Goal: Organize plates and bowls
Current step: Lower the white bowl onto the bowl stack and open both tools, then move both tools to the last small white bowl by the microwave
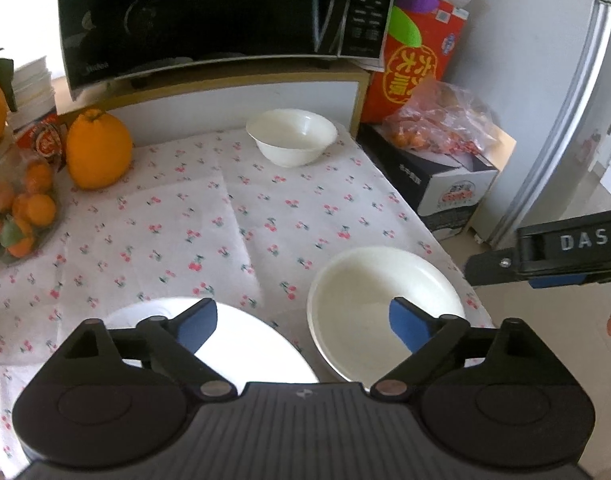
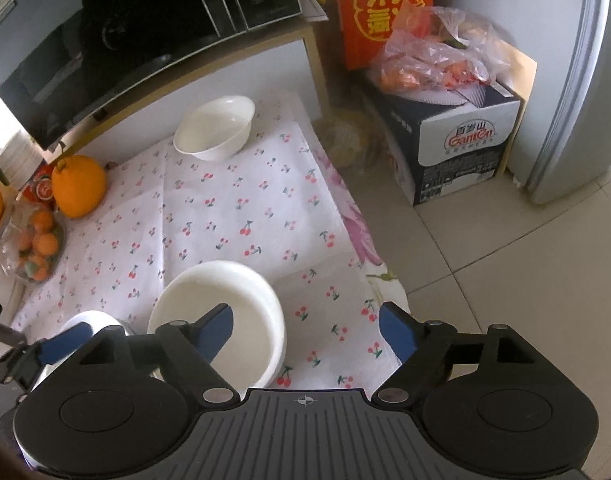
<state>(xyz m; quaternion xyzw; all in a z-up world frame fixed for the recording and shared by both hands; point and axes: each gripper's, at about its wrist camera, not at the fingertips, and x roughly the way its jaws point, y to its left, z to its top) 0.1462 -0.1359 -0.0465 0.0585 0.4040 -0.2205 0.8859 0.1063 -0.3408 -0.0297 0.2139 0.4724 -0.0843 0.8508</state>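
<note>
White crockery sits on a table [image 1: 225, 216] under a cherry-print cloth. From the left wrist view, the left gripper [image 1: 303, 322] has its blue-padded fingers [image 1: 199, 322] spread wide with nothing pinched; a flat white plate [image 1: 265, 348] lies under the left finger at the table's near edge, and a stack of deep plates [image 1: 369, 280] sits just beside it toward the near right corner, the right finger hanging over it. A small bowl [image 1: 291, 136] stands near the far edge, below a black microwave [image 1: 209, 12]. A large orange [image 1: 98, 150] rests toward the far left. The right gripper [image 1: 545, 256] shows at the right edge of the view.

From the right wrist view, the right gripper [image 2: 305, 326] also has its fingers parted and empty, the left one over the stack of deep plates [image 2: 221, 300], the right one past the table's right edge. The small bowl [image 2: 215, 126] stands by the far edge. The left gripper [image 2: 37, 352] reaches over the flat plate [image 2: 93, 318] at lower left
</note>
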